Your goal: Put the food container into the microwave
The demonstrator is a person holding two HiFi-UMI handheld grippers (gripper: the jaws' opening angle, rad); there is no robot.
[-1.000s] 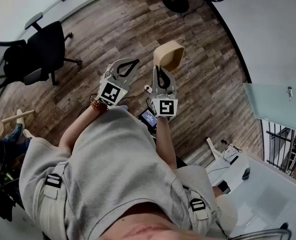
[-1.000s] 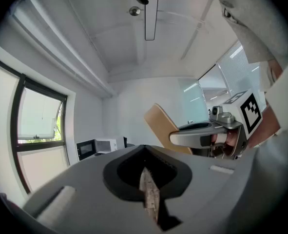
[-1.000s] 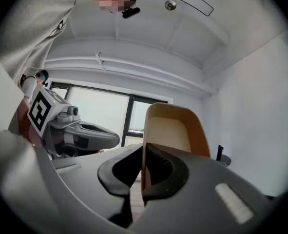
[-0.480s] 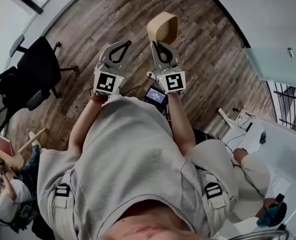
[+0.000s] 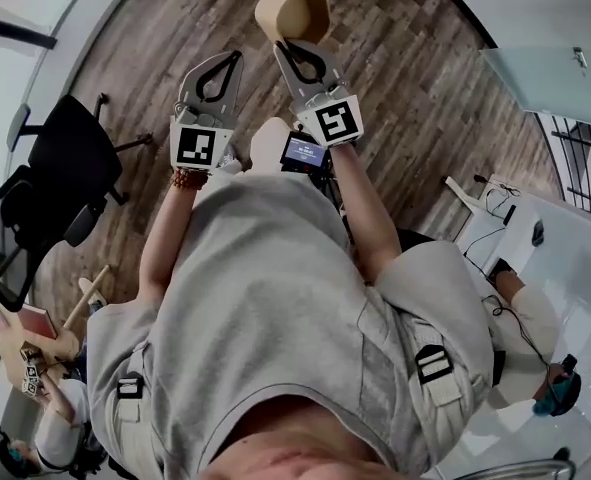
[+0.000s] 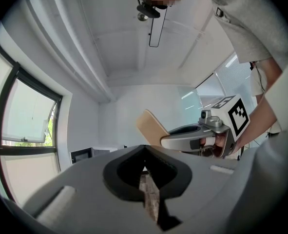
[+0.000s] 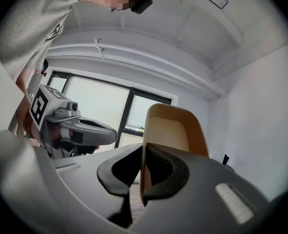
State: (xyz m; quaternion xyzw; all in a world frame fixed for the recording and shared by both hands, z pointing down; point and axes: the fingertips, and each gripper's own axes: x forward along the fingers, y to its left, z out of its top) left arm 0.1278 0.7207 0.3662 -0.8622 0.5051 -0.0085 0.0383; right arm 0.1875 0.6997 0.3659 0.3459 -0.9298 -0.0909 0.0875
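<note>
Holding the food container (image 5: 293, 9) above the wood floor (image 5: 405, 98), the R gripper (image 5: 287, 46) is clamped on one side wall, one jaw inside and one outside. In the R gripper view we see the container taller than wide, its long axis in line w/ the jaws and pointing away from the person (image 5: 275, 298). Its open side is turned back toward the gripper. The L gripper (image 5: 230, 58) sits just beside it, approx. parallel, jaws closed tip to tip w/ nothing between them. An office chair (image 5: 70, 158) stands well apart, L side.
</note>
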